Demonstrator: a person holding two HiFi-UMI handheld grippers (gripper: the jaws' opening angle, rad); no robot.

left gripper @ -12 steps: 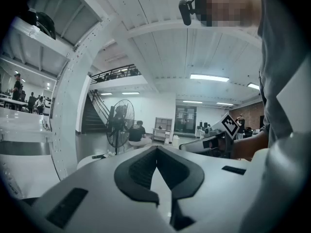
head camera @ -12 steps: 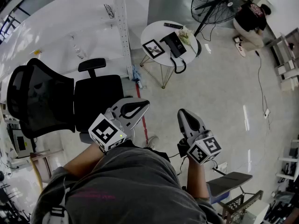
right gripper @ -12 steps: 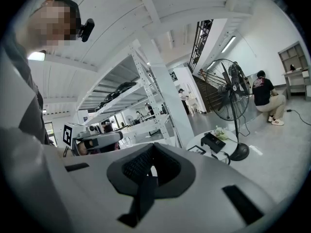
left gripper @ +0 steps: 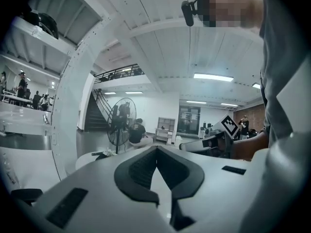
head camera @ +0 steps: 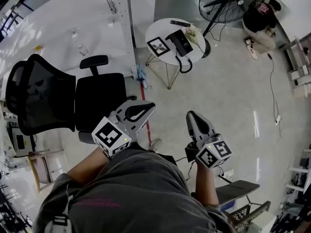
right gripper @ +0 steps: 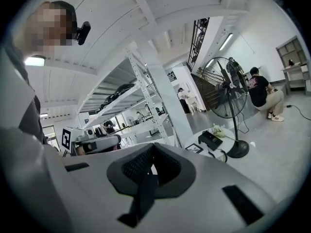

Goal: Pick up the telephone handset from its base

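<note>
The black telephone (head camera: 180,42) lies on a small round white table (head camera: 164,57) far ahead, handset on its base, with the coiled cord (head camera: 186,67) hanging over the table's edge. In the right gripper view the telephone (right gripper: 210,140) is small and distant. My left gripper (head camera: 151,106) and right gripper (head camera: 190,115) are held close to the person's body, far short of the table. Both are shut with nothing between the jaws, and the tips meet in the left gripper (left gripper: 156,149) and right gripper (right gripper: 153,147) views.
A picture frame (head camera: 158,46), a remote (head camera: 180,23) and a small plant (head camera: 193,33) share the table. A black office chair (head camera: 73,101) stands at left, a floor fan (head camera: 228,4) behind the table. A person (head camera: 260,18) crouches at far right. A shelving post (head camera: 124,13) rises nearby.
The head view has shifted slightly, so the table sits a little higher in the frame. Both grippers keep the same shut pose near the body.
</note>
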